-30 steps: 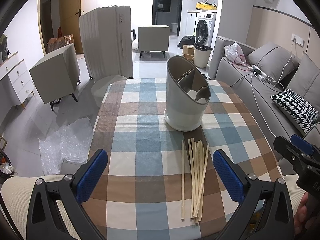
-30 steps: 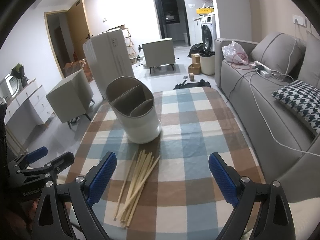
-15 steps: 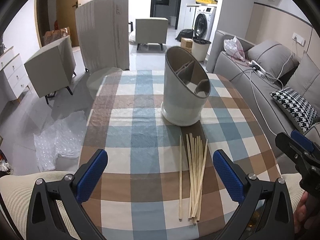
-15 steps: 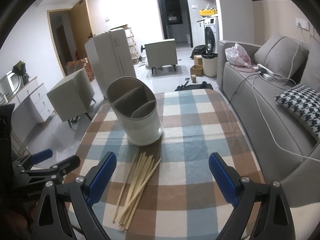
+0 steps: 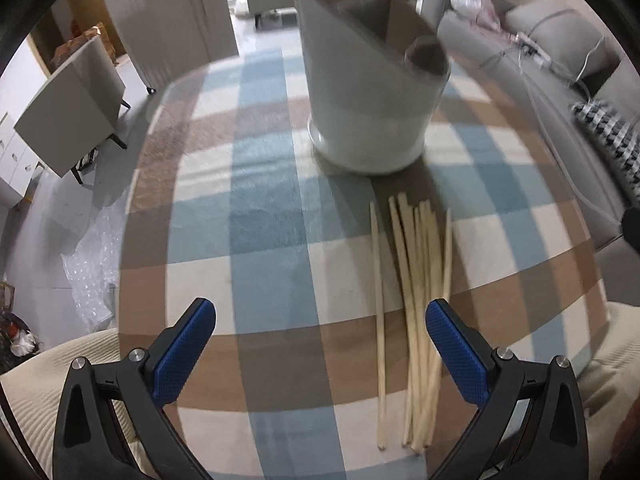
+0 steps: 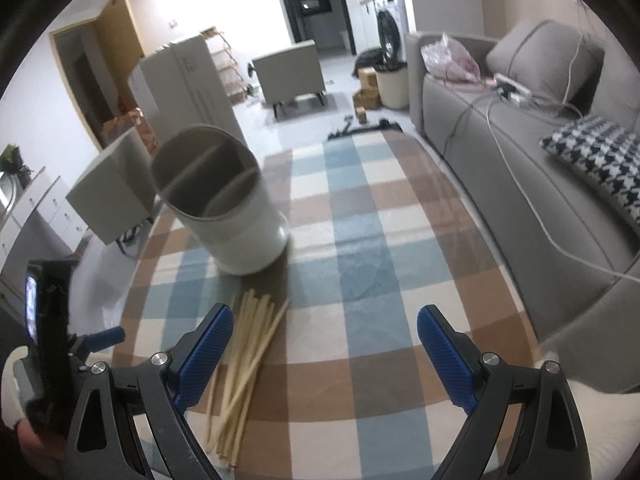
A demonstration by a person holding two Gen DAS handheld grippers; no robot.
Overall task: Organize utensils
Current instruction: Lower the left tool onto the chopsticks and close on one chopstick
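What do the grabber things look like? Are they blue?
Partly. Each hand-held gripper, left and right, has a black plastic frame with triangular cut-outs and silver screws. The fingers carry bright blue pads with a bumpy, dotted grip. No cables show on them.

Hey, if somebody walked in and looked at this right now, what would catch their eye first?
Probably the tall white utensil holder with its divided, empty compartments, standing on the checked tablecloth. Just in front of it lies a loose bundle of wooden chopsticks, flat on the cloth. Both grippers, left and right, are open above the near edge.
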